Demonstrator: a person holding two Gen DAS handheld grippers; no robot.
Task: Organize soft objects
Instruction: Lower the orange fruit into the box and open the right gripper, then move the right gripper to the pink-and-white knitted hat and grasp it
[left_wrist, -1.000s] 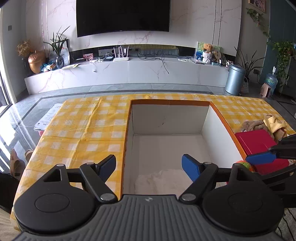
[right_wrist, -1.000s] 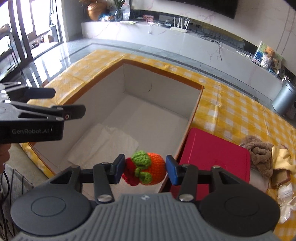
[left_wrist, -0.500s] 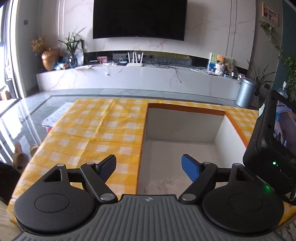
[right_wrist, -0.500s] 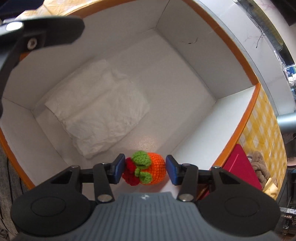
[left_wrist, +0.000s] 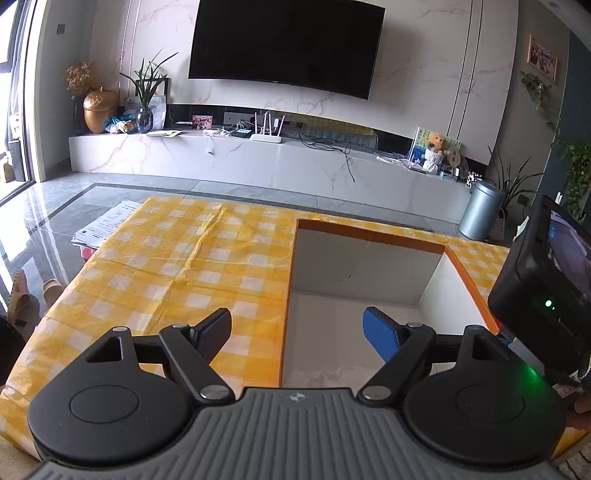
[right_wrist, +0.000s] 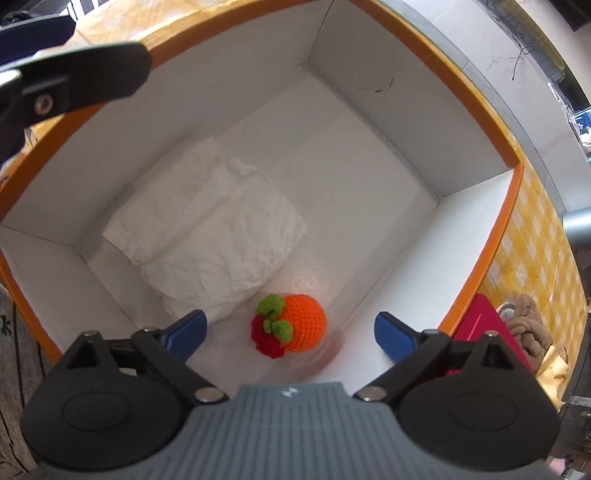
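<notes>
An orange crochet fruit (right_wrist: 295, 325) with green leaves and a red part sits low in the white box (right_wrist: 369, 74), by the corner of a folded white cloth (right_wrist: 210, 236). My right gripper (right_wrist: 290, 326) points down into the box. Its jaws are opening, and the fruit lies between the blue pads (right_wrist: 389, 330) without touching either. My left gripper (left_wrist: 297, 328) stands open and empty over the box's left rim (left_wrist: 291, 266). Its black fingers (right_wrist: 74, 81) show at the upper left of the right wrist view.
The orange-rimmed box is set into a table with a yellow checked cloth (left_wrist: 177, 258). To the box's right lie a red box (right_wrist: 480, 328), a brown plush (right_wrist: 528, 325) and a yellow cloth (right_wrist: 554, 365). The right gripper's body (left_wrist: 543, 288) hangs over the box's right side.
The right gripper tipped down over the box, then its jaws sprang apart and let go of the crochet fruit, which dropped. The left gripper drifted left and stayed open.
</notes>
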